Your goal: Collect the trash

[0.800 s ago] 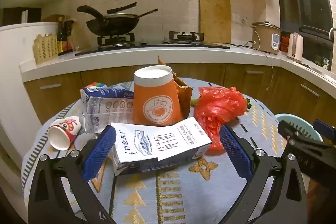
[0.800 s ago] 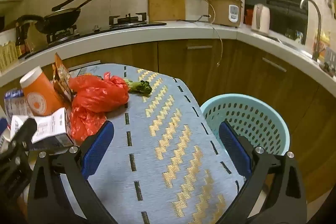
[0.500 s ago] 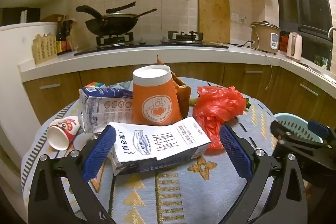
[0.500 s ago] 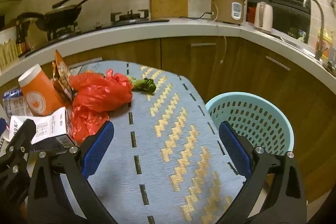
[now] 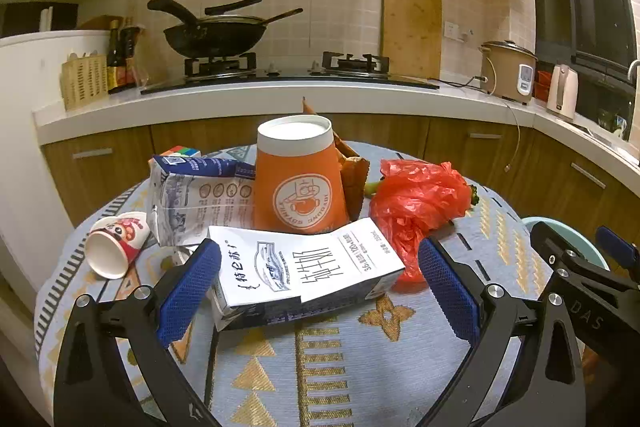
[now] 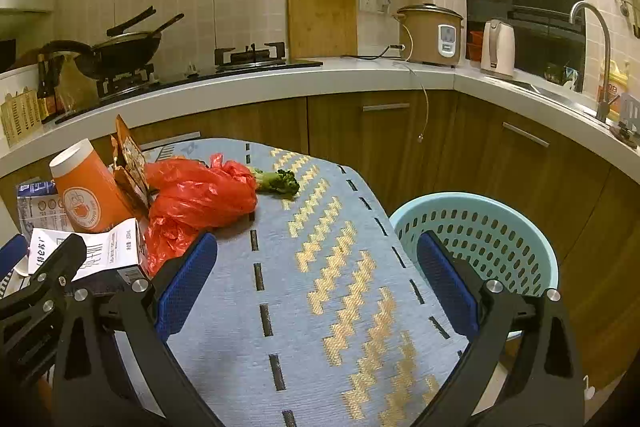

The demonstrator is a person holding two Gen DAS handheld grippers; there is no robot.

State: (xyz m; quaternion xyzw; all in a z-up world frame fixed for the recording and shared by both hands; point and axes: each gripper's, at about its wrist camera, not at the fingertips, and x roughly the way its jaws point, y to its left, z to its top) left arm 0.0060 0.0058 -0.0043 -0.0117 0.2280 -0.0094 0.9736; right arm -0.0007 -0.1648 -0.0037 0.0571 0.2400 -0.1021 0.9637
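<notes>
Trash lies on a round table with a blue patterned cloth (image 5: pixel 344 367). A flattened white milk carton (image 5: pixel 304 271) lies just ahead of my open left gripper (image 5: pixel 320 283), between its blue pads. Behind it stand an upside-down orange cup (image 5: pixel 300 179), a second milk carton (image 5: pixel 196 195), a small tipped paper cup (image 5: pixel 116 243), a brown snack bag (image 5: pixel 354 175) and a crumpled red plastic bag (image 5: pixel 416 199). My right gripper (image 6: pixel 318 287) is open and empty over the cloth. The red bag (image 6: pixel 200 195) and a broccoli piece (image 6: pixel 280 181) lie ahead of it on the left.
A light blue perforated basket (image 6: pixel 476 239) stands beside the table at the right. A kitchen counter (image 6: pixel 280 83) curves behind, with a stove, wok (image 5: pixel 212 35), cutting board, rice cooker (image 6: pixel 432 35) and kettle. A colourful cube (image 5: pixel 180 151) sits at the table's far left.
My right gripper has drifted slightly left and forward, so the basket sits further right in its view. My left gripper has barely moved. Nothing was grasped.
</notes>
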